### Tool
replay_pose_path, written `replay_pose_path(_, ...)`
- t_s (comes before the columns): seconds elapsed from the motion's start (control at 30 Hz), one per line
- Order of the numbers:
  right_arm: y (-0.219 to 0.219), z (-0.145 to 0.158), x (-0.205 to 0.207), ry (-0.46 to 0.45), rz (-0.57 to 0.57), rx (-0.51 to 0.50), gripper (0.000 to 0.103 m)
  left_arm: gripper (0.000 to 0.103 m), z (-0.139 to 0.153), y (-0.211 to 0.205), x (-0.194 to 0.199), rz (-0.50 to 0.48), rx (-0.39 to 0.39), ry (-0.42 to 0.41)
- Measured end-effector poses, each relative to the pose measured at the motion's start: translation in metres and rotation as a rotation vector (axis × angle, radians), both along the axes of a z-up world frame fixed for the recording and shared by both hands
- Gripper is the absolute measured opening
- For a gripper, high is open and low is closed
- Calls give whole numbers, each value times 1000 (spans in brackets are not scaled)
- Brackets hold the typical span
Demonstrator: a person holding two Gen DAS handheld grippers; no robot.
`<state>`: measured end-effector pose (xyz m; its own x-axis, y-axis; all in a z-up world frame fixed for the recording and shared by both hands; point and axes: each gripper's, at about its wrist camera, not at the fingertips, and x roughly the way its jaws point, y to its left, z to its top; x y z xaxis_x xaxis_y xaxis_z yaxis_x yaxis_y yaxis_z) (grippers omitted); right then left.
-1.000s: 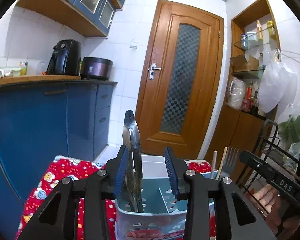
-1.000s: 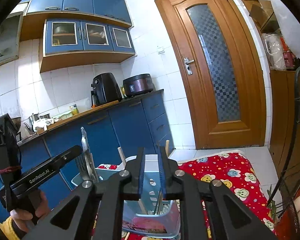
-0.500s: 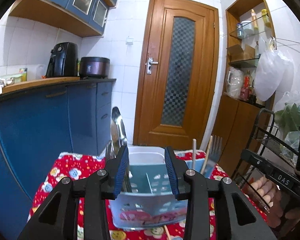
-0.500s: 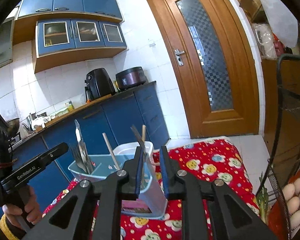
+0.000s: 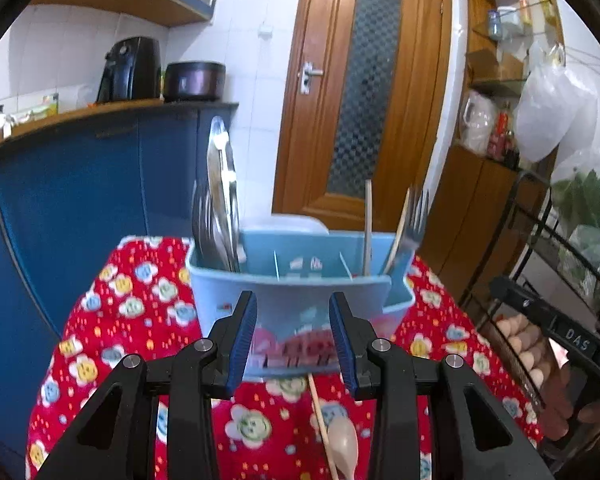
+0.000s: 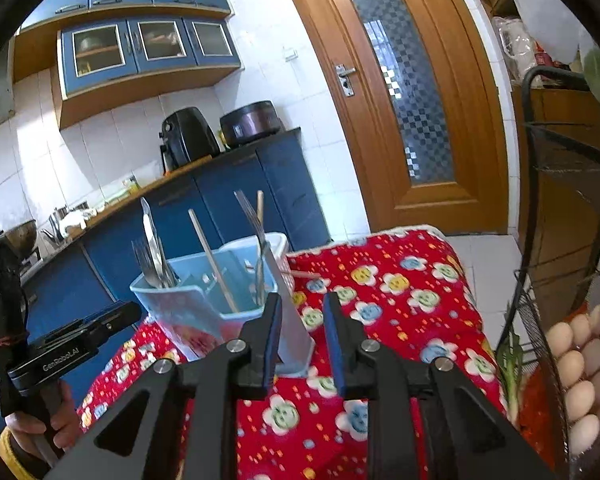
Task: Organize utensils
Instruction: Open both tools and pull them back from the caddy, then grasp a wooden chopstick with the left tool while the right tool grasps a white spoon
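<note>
The left tool (image 5: 293, 340) stands partly open with nothing between its blue pads, its tips just in front of the light blue utensil caddy (image 5: 296, 304). On the red flowered cloth (image 5: 132, 304) beneath that tool lie a pale spoon (image 5: 343, 446) and a thin wooden chopstick (image 5: 320, 412), both outside the caddy. The right tool (image 6: 302, 338) has its jaws opening, and they grip nothing; the caddy's near corner (image 6: 292, 328) shows through the gap, and I cannot tell whether the pads touch it. The caddy sits upright on the cloth-covered worktop (image 6: 400, 292), near its far edge. In its left compartment stand several metal spoons (image 5: 220, 200); the middle compartments look bare; on the right stand two chopsticks (image 5: 367, 224) and a fork (image 5: 416, 216), tines up. Behind are blue cabinets (image 5: 80, 184), a black air fryer (image 5: 130, 68), a dark cooker pot (image 5: 194, 80) and a wooden door (image 5: 372, 92).
</note>
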<state>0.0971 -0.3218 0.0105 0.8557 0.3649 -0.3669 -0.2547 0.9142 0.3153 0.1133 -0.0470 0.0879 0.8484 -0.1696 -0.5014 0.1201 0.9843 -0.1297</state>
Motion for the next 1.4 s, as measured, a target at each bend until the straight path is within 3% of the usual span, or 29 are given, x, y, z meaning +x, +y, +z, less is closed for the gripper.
replay_pose_path(0.43,-15,-20,-12,83,-13,12,26,38,-45,-17,-6,-9,23,191)
replay_pose_path(0.63,-15,-25,-14,102,-13,11,28,38,-68,-28,4,-40,37,306)
replay_pose_path(0.87,-12,-31,-17,131,-12,-3,32,38,-86,-40,26,-58,65,375)
replay_pose_path(1.0,-9,-35,-17,145,-9,-17,32,26,-95,-40,40,-60,72,424)
replay_pose_path(1.27,-4,-44,-14,183,-2,-19,32,22,-104,-43,49,-77,101,462)
replay_pose_path(1.4,0,-46,-14,192,-1,-24,32,8,-105,-47,54,-86,130,459)
